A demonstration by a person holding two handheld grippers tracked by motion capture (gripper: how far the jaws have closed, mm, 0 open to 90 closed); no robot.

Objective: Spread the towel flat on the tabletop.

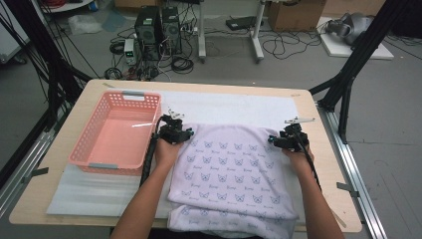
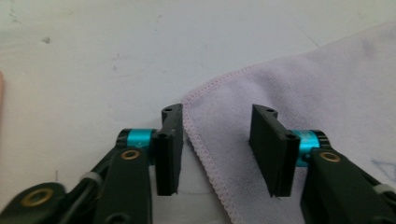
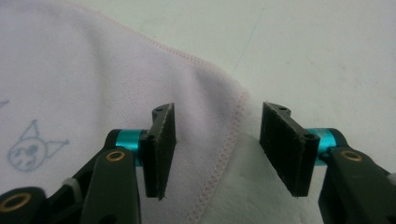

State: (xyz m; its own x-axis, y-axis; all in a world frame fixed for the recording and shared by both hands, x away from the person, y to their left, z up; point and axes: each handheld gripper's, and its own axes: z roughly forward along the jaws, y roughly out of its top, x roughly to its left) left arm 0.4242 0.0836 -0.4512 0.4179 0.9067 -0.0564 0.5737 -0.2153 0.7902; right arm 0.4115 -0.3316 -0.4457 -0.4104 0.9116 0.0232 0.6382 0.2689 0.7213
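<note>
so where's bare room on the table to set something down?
Free: the white mat strip beyond the pale lilac printed towel, and mat in front of the pink plastic basket, itself empty. Crowded: the towel's far corners, at both tongs.

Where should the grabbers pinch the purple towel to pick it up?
At the towel's two far corners, coming from above. The stitched hem there lies flat, and each corner already sits between open jaws: the left tool straddles one, the right tool the other. Neither pinches it yet.
</note>
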